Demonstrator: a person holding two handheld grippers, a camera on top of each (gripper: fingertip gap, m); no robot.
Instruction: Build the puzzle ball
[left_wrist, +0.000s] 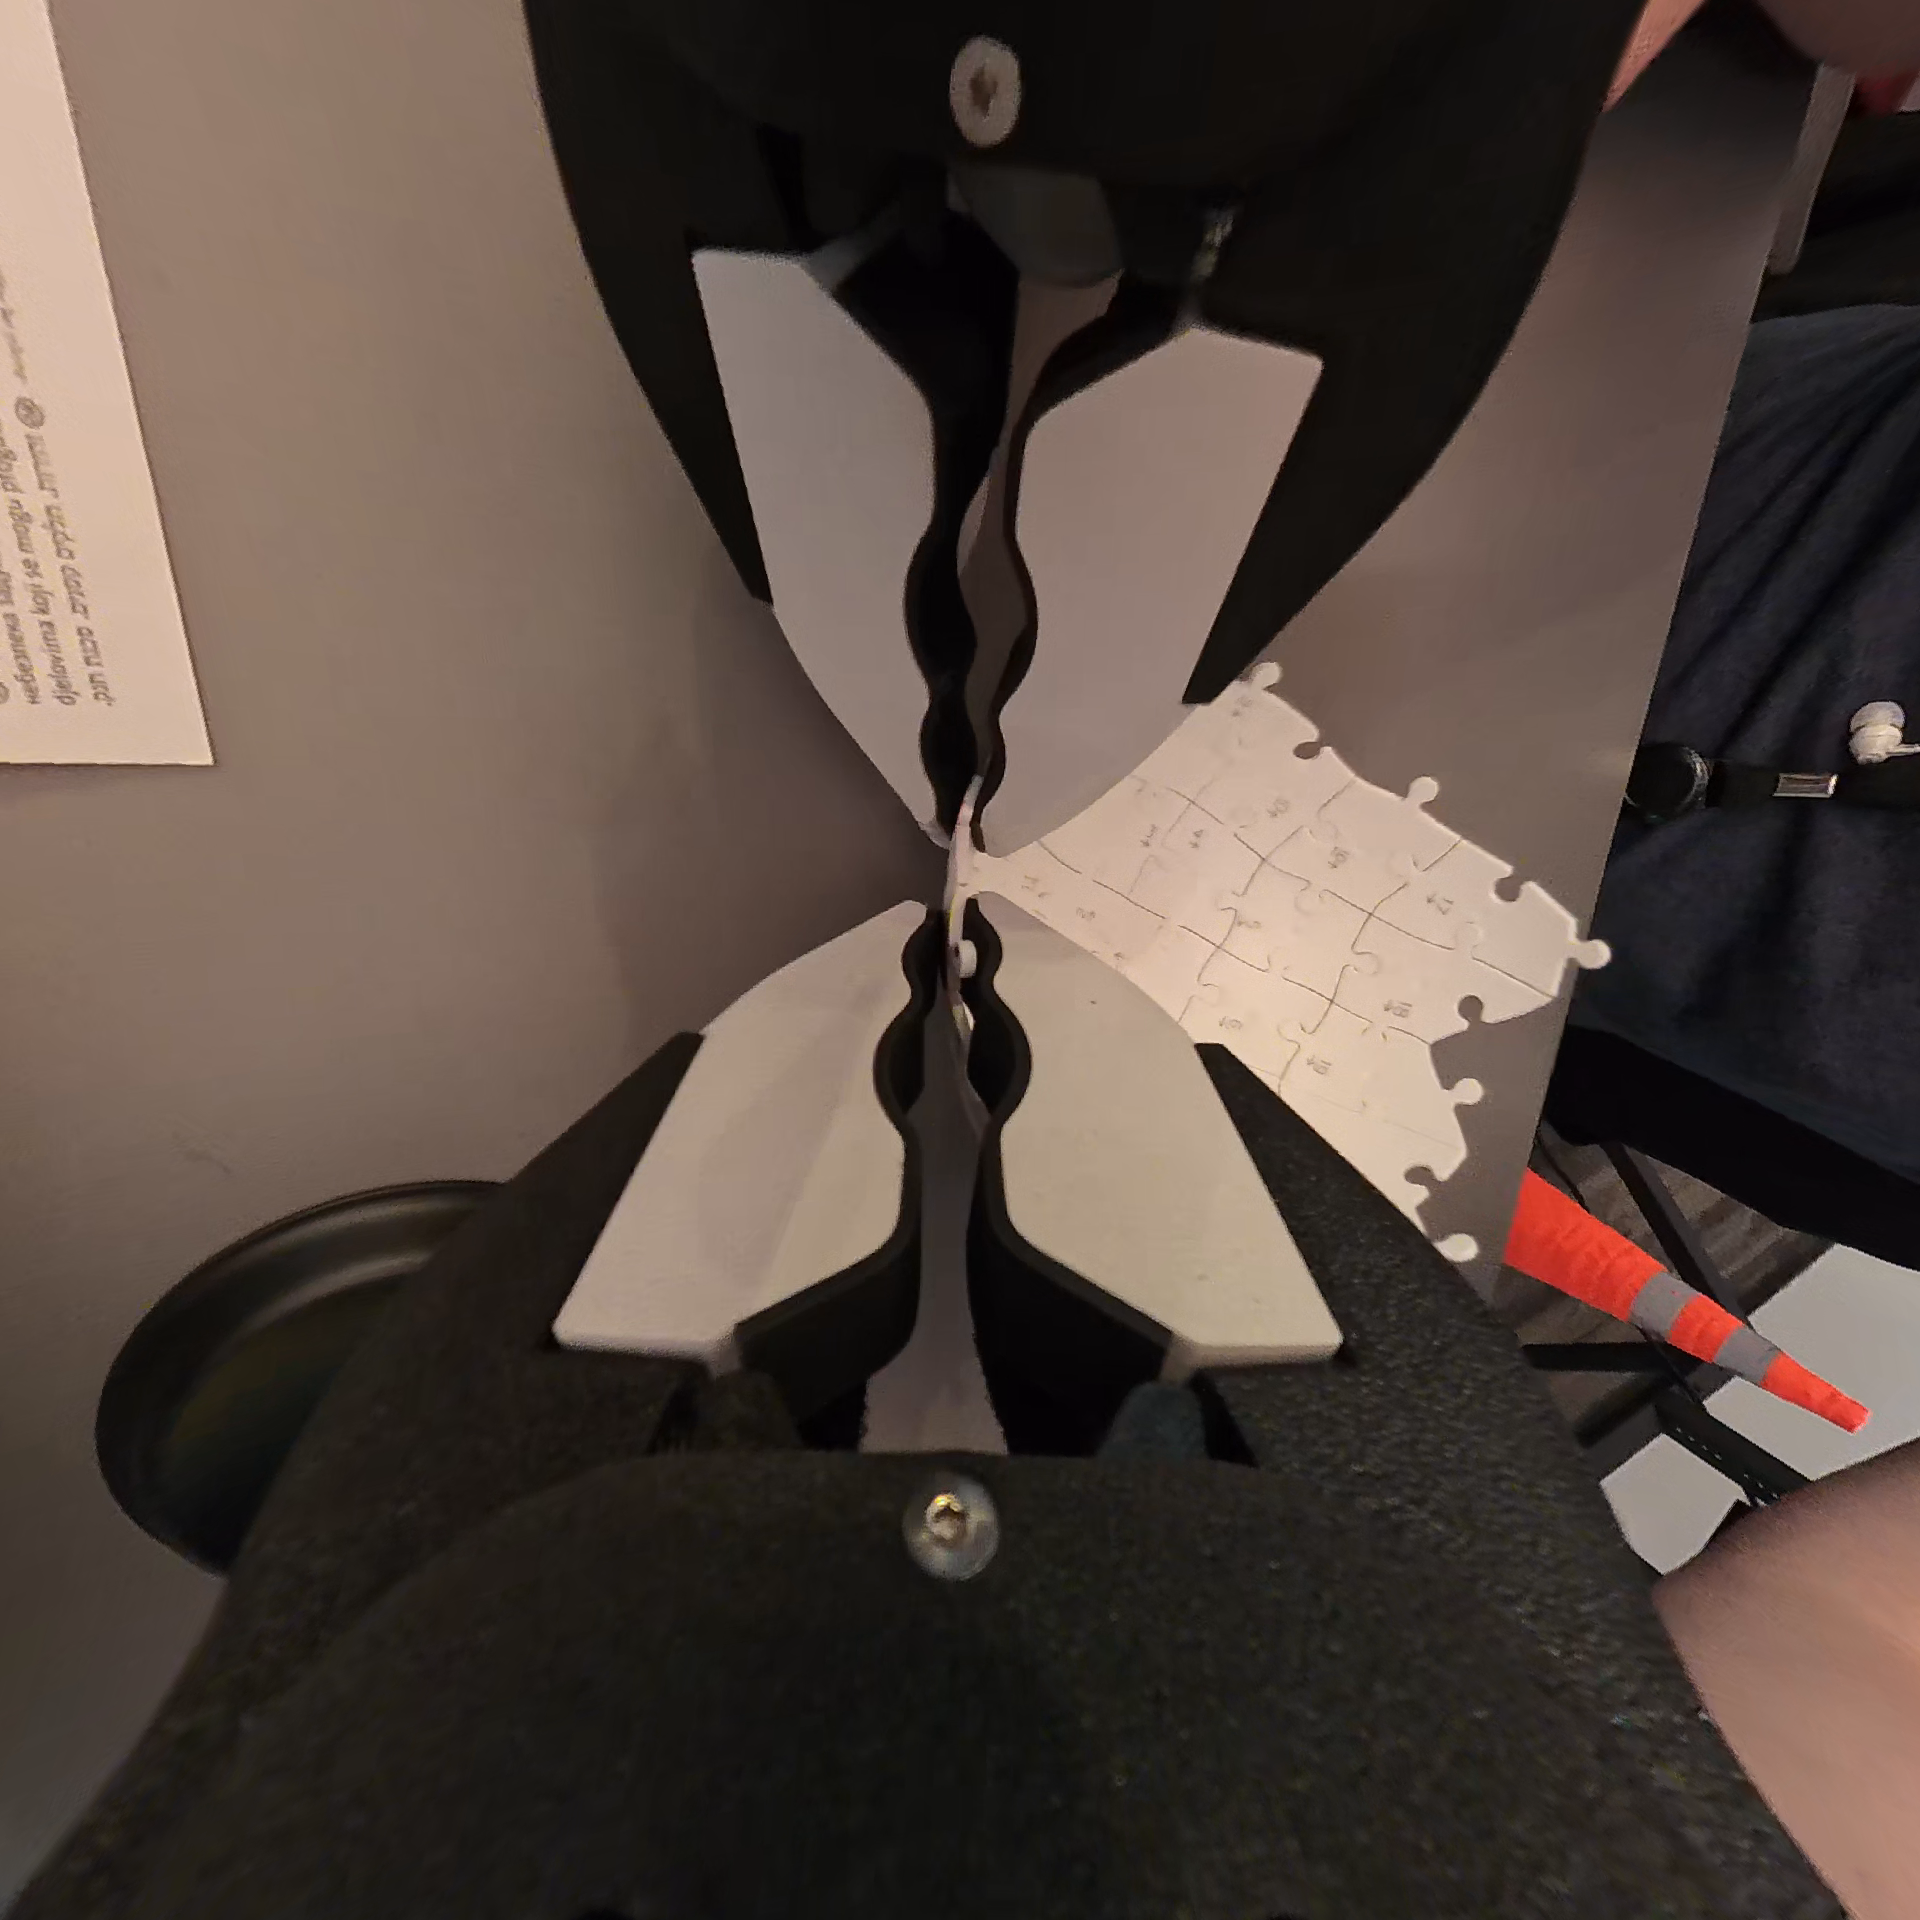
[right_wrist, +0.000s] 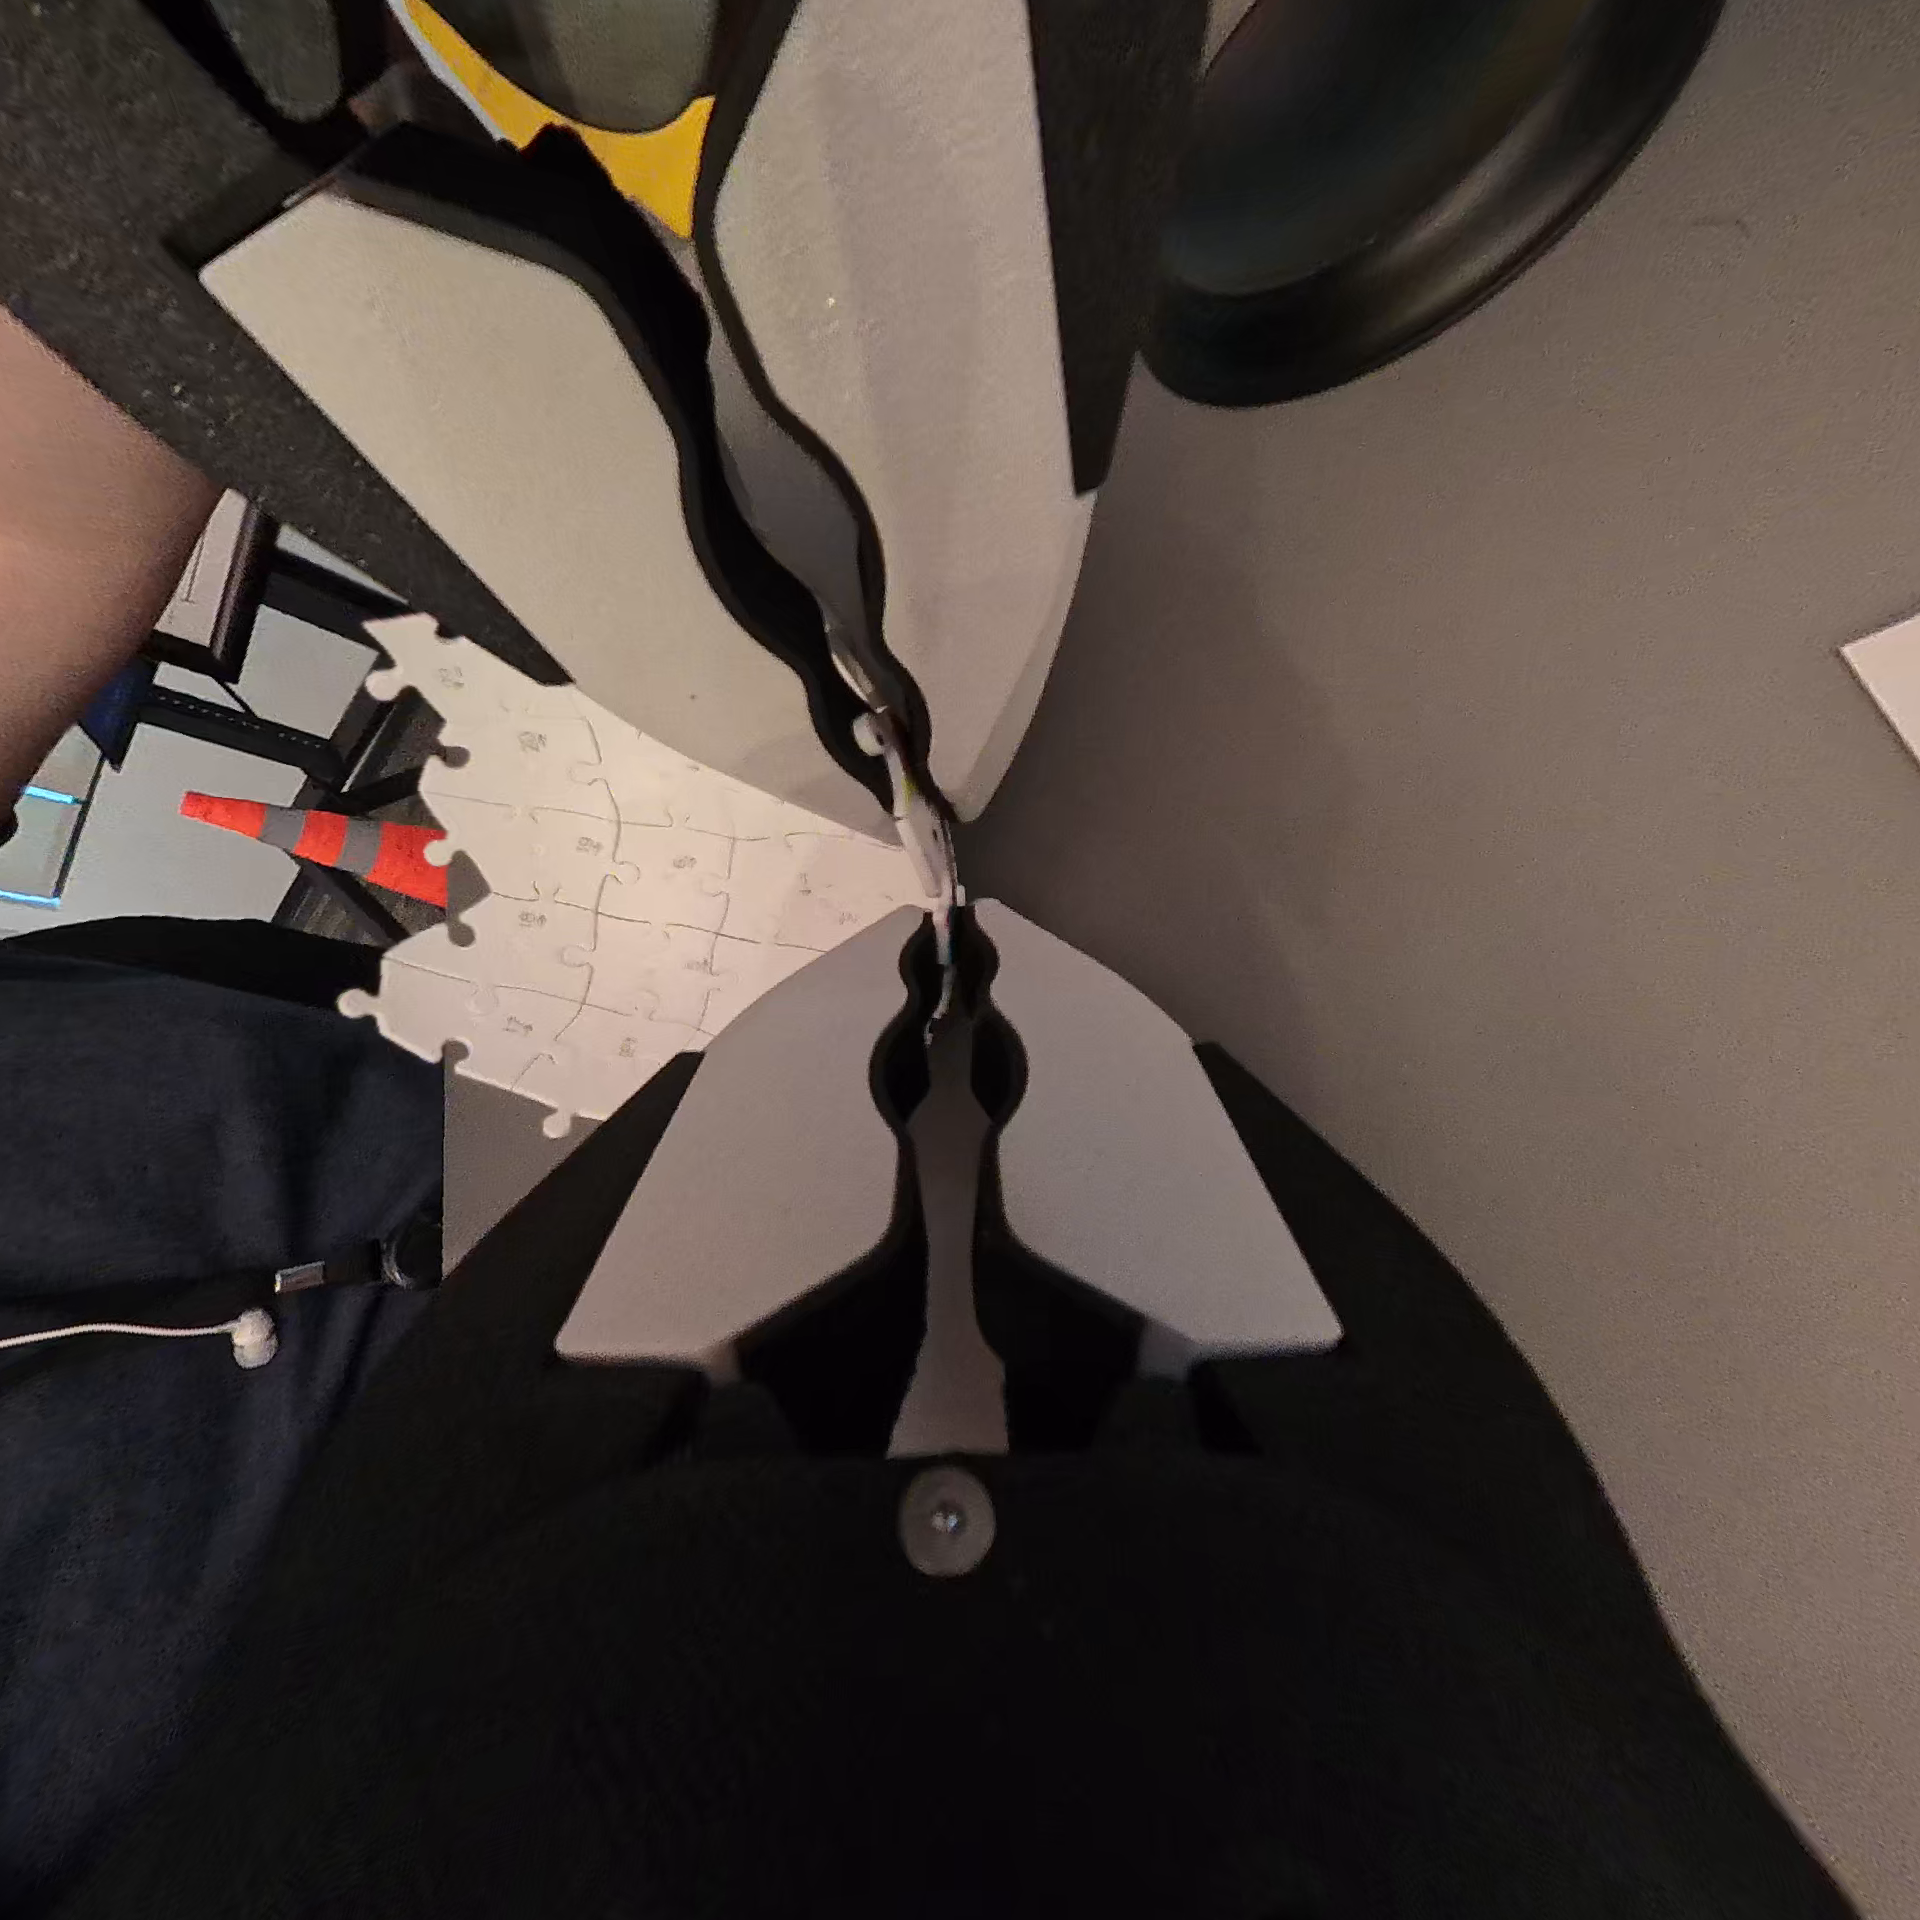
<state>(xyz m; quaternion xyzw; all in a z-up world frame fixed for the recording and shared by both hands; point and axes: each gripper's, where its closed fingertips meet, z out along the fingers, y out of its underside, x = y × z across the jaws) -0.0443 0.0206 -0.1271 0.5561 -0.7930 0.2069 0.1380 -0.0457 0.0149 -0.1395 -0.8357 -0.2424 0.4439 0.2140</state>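
A grey table (left_wrist: 364, 520) is lying under everything. Nearest, the left gripper (left_wrist: 951, 940) is pinching the puzzle sheet (left_wrist: 1299, 935) by its edge; tip to tip beyond it, the right gripper (left_wrist: 961, 821) is clamping the same white edge, held above the table.

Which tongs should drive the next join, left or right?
Left, probably. The left tongs are shut on a loose puzzle piece right at the edge of the assembled puzzle sheet; the right tongs pinch that sheet's edge, better left steadying it.
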